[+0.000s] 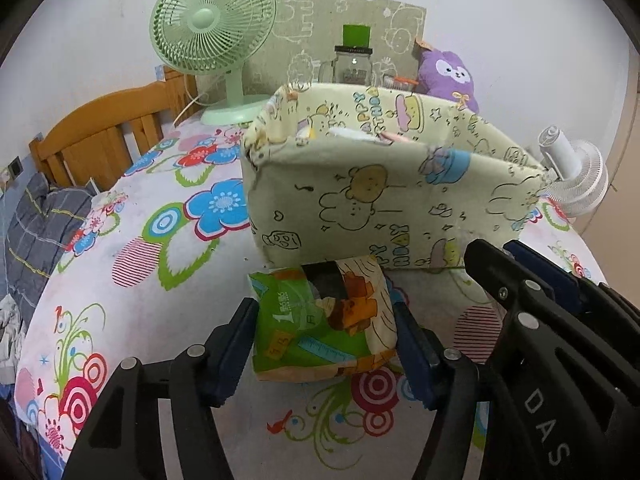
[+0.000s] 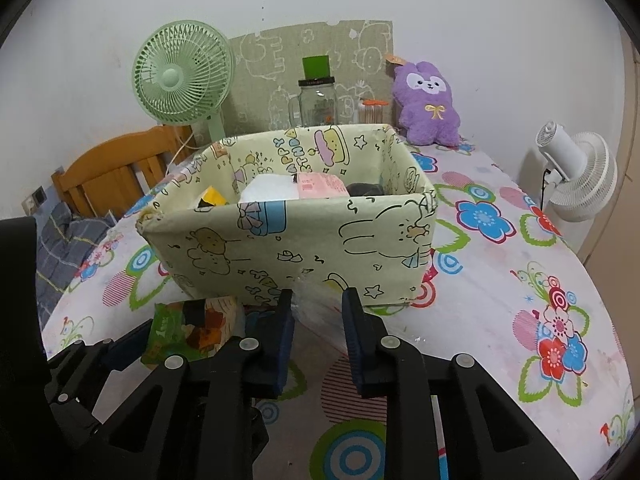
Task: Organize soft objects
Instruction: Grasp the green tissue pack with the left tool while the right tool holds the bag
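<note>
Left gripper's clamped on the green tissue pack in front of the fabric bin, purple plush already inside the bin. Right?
Not quite. The purple plush isn't in the fabric bin; the right wrist view shows it behind the bin, against the wall. The rest holds: the left gripper clamps the green tissue pack in front of the bin.

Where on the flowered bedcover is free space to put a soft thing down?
Free: the flowered bedcover right of the cartoon-print fabric box, toward the white fan; also left of the box, below the green fan. Crowded: in front of the box, where both tongs and the green tissue pack sit.
</note>
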`<state>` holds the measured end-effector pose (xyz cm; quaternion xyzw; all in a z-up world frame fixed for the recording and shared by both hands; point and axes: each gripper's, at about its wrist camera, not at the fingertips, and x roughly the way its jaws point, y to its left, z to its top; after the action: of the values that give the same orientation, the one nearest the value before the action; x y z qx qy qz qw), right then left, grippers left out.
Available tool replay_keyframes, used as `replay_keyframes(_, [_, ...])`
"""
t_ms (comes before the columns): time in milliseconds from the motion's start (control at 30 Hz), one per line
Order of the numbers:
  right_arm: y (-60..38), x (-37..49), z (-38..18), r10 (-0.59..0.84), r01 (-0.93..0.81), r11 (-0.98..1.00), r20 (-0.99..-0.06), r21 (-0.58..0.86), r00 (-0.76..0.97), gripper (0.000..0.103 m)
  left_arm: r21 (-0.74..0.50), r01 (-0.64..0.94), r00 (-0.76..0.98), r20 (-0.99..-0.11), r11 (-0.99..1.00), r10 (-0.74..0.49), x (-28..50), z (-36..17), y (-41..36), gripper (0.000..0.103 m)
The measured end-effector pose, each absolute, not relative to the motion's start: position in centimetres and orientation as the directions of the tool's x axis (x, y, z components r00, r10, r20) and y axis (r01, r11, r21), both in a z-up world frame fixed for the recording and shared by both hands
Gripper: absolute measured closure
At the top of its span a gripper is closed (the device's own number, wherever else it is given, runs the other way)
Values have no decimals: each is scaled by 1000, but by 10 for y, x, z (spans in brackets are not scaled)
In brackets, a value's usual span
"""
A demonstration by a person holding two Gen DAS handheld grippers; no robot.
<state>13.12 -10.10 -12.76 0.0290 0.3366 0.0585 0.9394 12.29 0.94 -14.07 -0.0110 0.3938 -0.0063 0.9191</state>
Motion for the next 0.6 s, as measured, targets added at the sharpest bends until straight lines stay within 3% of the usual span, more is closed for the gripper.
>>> replay_keyframes(600, [-118, 103, -94, 176, -98, 981, -573, 165, 800, 88, 2, 26, 756, -654, 1000, -18, 91, -99, -4, 35])
